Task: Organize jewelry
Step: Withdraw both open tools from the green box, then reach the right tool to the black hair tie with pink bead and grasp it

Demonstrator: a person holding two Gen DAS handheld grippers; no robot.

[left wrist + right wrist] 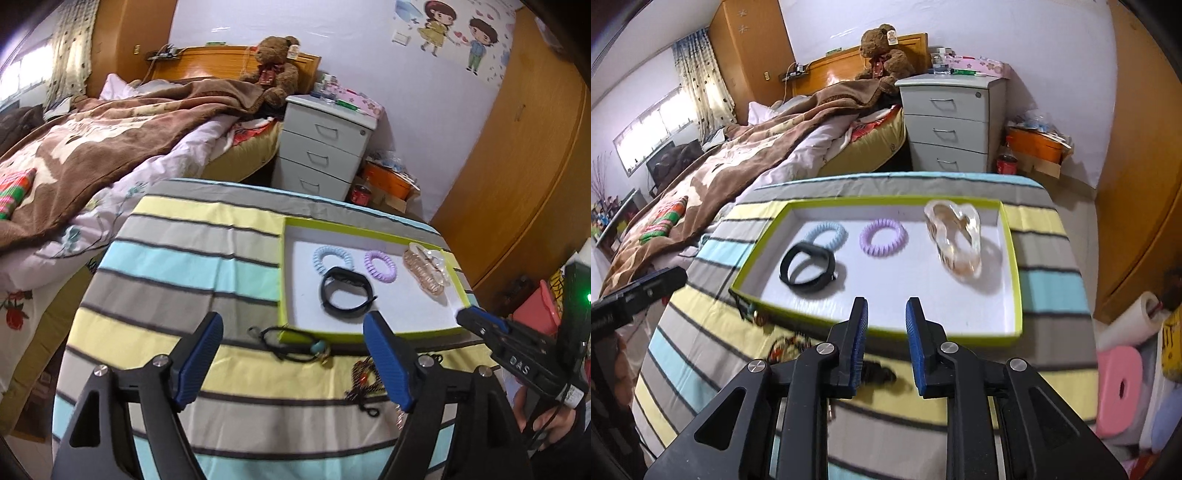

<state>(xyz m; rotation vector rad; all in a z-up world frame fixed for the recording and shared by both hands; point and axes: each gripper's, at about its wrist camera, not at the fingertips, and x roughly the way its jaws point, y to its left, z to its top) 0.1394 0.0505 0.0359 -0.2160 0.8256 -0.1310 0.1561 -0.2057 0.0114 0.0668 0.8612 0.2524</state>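
Landmark: shallow lime-green-rimmed white tray on a table under a striped cloth of yellow, grey and pale-blue bands.

Left gripper: blue ribbed fingers spread wide, nothing between them; it hovers over the cloth just short of the tray's near rim. A black cord bracelet with a turquoise bead lies on the cloth against that rim, between the fingers in this view but apart from them. A dark beaded piece lies beside it, by the right-hand finger.

Right gripper: fingers parted by a narrow gap, empty, hanging over the tray's near rim.

Inside the tray: black rubber wristband, pale-blue coil hair tie touching it, lilac coil hair tie apart, clear amber chunky bracelet toward the far right end.

Beyond the tray: bed with brown blanket, brown teddy bear, grey three-drawer cabinet, wooden wardrobe.
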